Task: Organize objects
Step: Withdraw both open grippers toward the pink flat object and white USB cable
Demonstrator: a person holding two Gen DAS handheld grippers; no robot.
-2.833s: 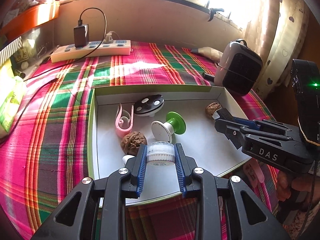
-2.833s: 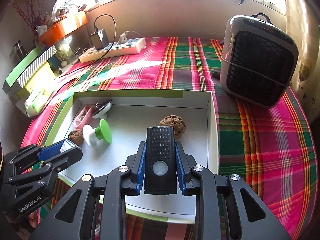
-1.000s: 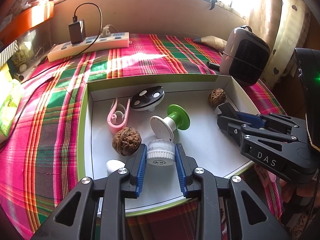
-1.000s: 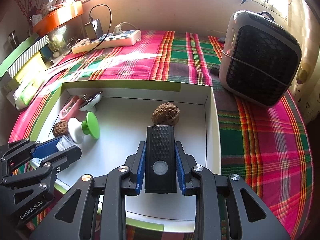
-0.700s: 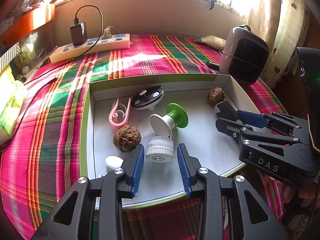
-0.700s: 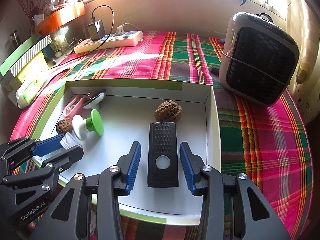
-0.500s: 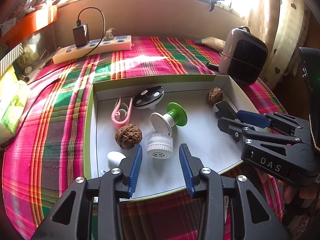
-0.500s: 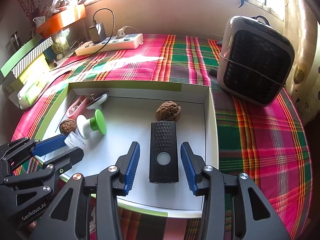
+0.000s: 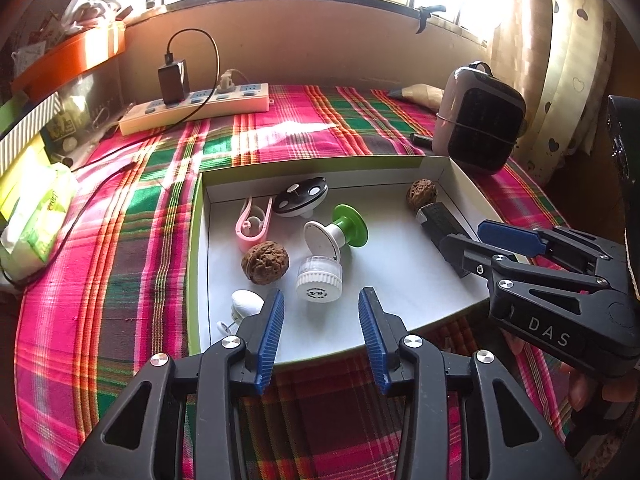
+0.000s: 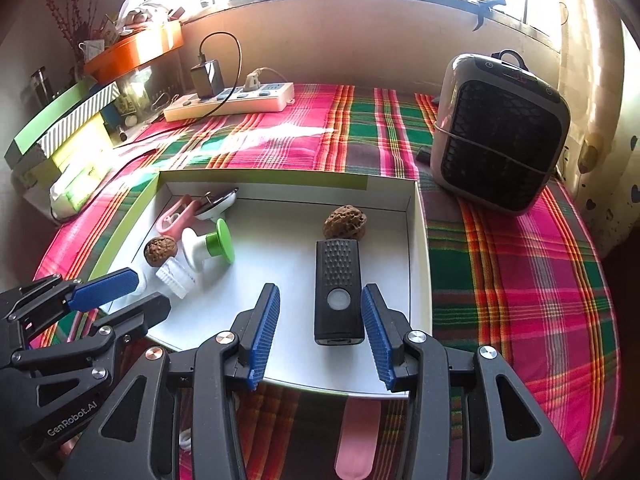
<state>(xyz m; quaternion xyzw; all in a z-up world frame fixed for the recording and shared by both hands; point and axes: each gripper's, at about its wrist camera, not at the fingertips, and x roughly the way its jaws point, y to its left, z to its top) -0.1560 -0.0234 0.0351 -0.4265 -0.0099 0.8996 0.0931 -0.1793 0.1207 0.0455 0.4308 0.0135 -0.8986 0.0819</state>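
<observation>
A shallow white box with a green rim [image 9: 194, 240] [image 10: 416, 240] lies on the plaid cloth. In it are a small white jar [image 9: 319, 277] [image 10: 174, 274], two walnuts [image 9: 265, 262] [image 9: 421, 194], a green-and-white spool [image 9: 338, 232], a pink clip [image 9: 253, 228], a black-and-white disc [image 9: 301, 200], a white egg shape [image 9: 245, 302] and a black flashlight [image 10: 338, 290] [image 9: 440, 220]. My left gripper [image 9: 320, 320] is open and empty, just short of the jar. My right gripper [image 10: 319, 316] is open and empty, its jaws either side of the flashlight's near end.
A grey heater [image 10: 500, 132] stands at the right beyond the box. A power strip with a charger [image 9: 196, 106] lies at the back. Boxes and a tissue pack [image 9: 32, 220] line the left. A pink strip [image 10: 356, 436] lies on the cloth under my right gripper.
Both grippers opened and pulled back towards me. The jar and the flashlight were let go and now rest on the box floor.
</observation>
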